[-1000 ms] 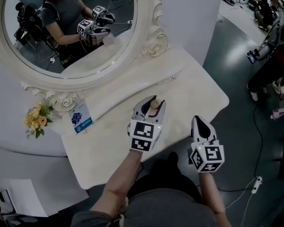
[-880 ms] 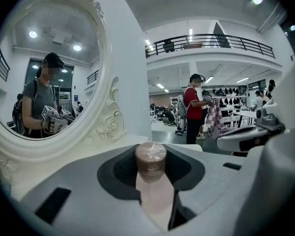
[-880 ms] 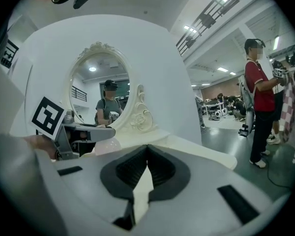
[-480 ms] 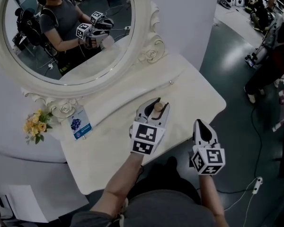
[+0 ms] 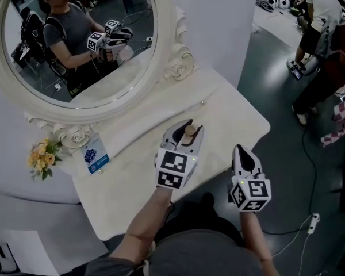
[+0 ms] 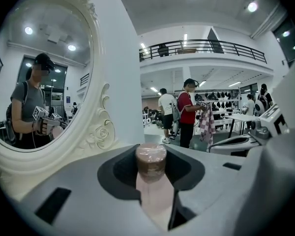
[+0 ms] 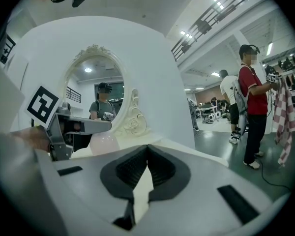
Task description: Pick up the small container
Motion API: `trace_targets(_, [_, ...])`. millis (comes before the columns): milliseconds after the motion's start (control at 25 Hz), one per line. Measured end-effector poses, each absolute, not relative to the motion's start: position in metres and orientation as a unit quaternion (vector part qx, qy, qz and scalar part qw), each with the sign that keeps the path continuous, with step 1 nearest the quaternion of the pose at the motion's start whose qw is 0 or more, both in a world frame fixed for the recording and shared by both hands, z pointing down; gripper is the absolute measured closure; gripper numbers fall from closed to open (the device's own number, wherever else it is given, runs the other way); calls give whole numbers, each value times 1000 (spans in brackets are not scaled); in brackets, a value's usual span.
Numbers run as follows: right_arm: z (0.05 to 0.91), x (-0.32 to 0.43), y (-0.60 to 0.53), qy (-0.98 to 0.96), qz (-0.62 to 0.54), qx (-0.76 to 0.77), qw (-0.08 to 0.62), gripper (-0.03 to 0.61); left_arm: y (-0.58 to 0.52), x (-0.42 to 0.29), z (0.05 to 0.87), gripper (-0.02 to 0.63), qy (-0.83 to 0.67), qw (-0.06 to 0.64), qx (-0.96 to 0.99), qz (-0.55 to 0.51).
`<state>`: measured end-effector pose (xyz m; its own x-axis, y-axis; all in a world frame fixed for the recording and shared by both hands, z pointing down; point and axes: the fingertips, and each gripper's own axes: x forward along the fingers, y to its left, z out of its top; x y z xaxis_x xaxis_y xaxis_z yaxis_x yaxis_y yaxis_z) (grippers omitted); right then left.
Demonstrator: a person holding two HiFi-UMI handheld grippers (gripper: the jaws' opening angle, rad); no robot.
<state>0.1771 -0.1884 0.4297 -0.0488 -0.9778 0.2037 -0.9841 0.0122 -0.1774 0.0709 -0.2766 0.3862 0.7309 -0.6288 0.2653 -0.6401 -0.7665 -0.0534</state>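
The small container point(image 5: 189, 132), a pale pink bottle with a brown cap, sits between the jaws of my left gripper point(image 5: 187, 129), which is shut on it above the white vanity table point(image 5: 123, 180). In the left gripper view the container point(image 6: 151, 162) stands upright, its cap above the dark pads. My right gripper point(image 5: 245, 156) hovers off the table's front right edge, jaws shut and nothing between them point(image 7: 146, 151). In the right gripper view the left gripper point(image 7: 76, 127) shows at the left with the container's round pink body point(image 7: 104, 144) under it.
An oval mirror in an ornate white frame point(image 5: 173, 68) stands at the back of the table. Yellow flowers point(image 5: 39, 156) and a blue and white card point(image 5: 95, 153) lie at the left. People point(image 5: 319, 16) stand on the dark floor to the right.
My left gripper has risen a little with the container held in it. The right gripper has stayed in place. The head view has swung slightly, and a person now shows at the top right.
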Motion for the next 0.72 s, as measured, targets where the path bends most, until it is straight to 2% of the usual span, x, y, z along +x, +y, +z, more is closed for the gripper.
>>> trace_targets(720, [432,178,-185,-716,141,683,9,575,-266,70,362,487,-349,1,929,125])
